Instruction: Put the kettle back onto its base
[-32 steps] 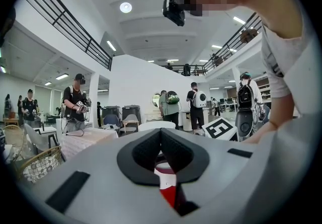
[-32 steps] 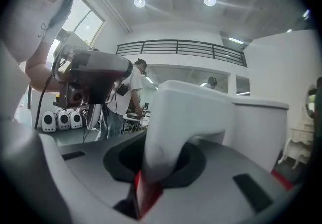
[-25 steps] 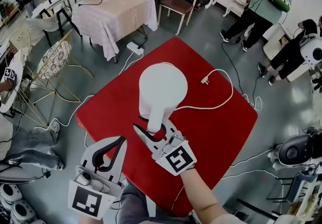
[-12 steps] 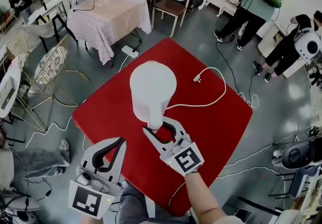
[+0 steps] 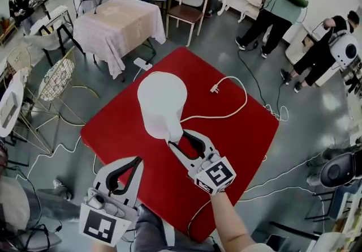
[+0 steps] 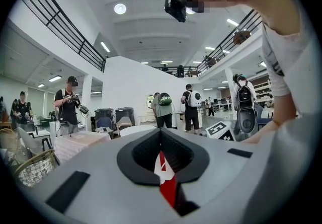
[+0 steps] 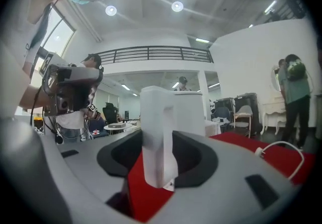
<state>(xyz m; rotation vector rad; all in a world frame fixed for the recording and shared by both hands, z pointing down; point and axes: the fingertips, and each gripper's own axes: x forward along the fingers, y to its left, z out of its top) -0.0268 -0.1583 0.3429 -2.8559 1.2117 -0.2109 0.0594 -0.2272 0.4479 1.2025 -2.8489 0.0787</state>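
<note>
One white kettle stands on red table.

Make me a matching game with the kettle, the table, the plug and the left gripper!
Things:
1. kettle
2. table
3. plug
4. left gripper

Clues:
A. red
B. shut, nothing in it
C. lying flat at the cord's end
D. standing upright

Pairs: 1-D, 2-A, 3-C, 4-B.

Extra: the right gripper has just been opening its jaws, and the kettle's handle stands between them.
</note>
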